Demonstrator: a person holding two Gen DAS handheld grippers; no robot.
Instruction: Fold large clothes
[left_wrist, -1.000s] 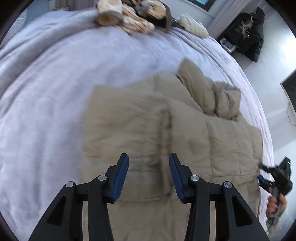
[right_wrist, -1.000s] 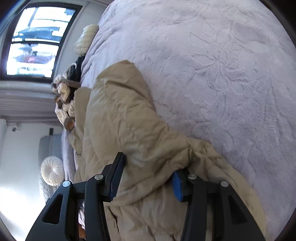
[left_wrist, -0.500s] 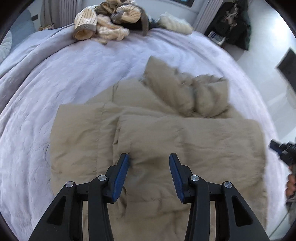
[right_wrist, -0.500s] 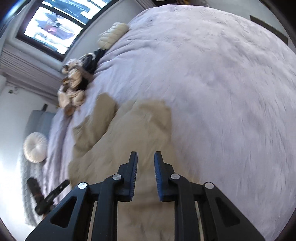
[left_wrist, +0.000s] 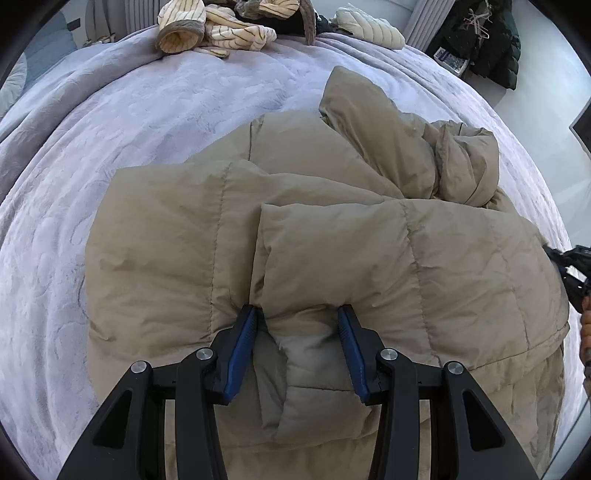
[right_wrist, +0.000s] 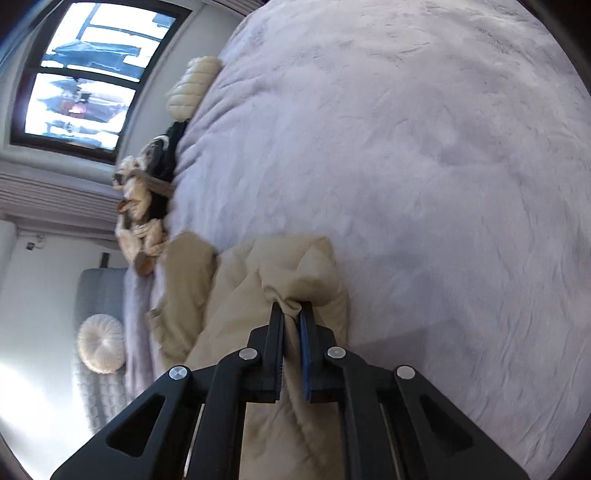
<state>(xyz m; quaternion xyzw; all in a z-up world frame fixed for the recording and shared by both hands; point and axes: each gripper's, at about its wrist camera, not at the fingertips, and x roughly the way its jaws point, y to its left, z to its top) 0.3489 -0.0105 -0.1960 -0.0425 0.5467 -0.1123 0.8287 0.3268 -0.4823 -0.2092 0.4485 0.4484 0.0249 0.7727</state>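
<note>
With striped clothes piling at the lavender bed's far edge, the tan puffer jacket is lying mid-bed, left gripper spreading around its folded front edge, right gripper pinching its corner.

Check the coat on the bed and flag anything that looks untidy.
The tan coat is mostly flat, but its hood and one sleeve lie bunched in a heap at the far right, not folded in.
</note>
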